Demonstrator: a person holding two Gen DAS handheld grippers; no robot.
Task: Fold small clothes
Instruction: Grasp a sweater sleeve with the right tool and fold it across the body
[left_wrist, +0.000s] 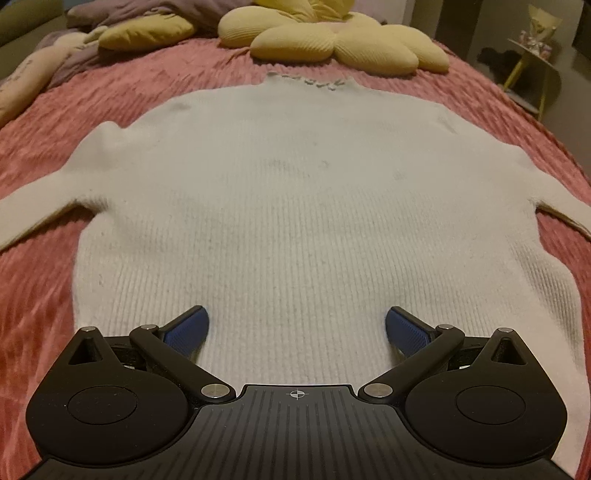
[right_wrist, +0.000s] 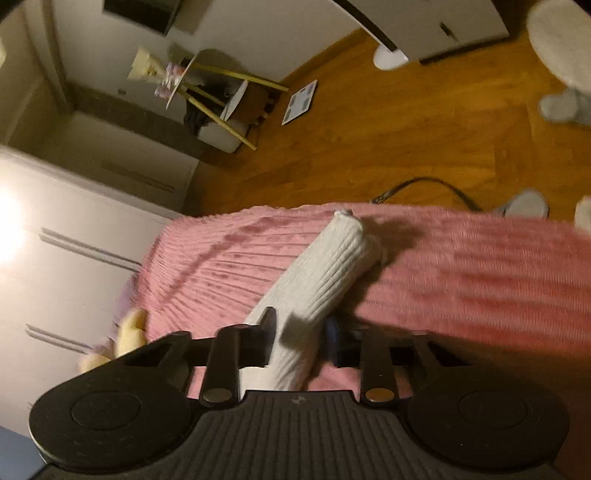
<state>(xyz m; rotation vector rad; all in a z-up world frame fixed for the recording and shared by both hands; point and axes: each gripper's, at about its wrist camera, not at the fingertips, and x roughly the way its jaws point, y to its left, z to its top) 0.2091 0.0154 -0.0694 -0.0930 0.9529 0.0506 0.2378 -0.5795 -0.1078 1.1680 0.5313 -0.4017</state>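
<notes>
Left wrist view: a white ribbed sweater (left_wrist: 295, 192) is seen spread flat on a bed covered by a pink textured bedspread (left_wrist: 55, 295). Its collar lies toward the head of the bed, where yellow petal-shaped cushions (left_wrist: 332, 44) are piled, and its hem lies nearest the camera. One sleeve runs out toward the left edge of the bed and the other toward the right edge. The left gripper (left_wrist: 297, 328) is held over the lower part of the sweater body with its jaws spread wide; the blue pads (left_wrist: 186, 330) stand well apart and nothing is caught between them. Whether the fingertips touch the knit cannot be told. A small side table with yellow legs (left_wrist: 532, 66) is seen beyond the right side of the bed.

In the right wrist view, which is tilted and blurred, the sleeve (right_wrist: 325, 273) is shown stretched across the bedspread (right_wrist: 461, 266) close to the bed's edge, its cuff lying farthest from the camera by that edge. The right gripper (right_wrist: 301, 339) is closed narrowly on the near part of the sleeve, the knit being pinched between the black fingers. Beyond the bed edge a wooden floor (right_wrist: 388, 129), a black cable (right_wrist: 424, 184) and the side table (right_wrist: 207, 85) are visible.
</notes>
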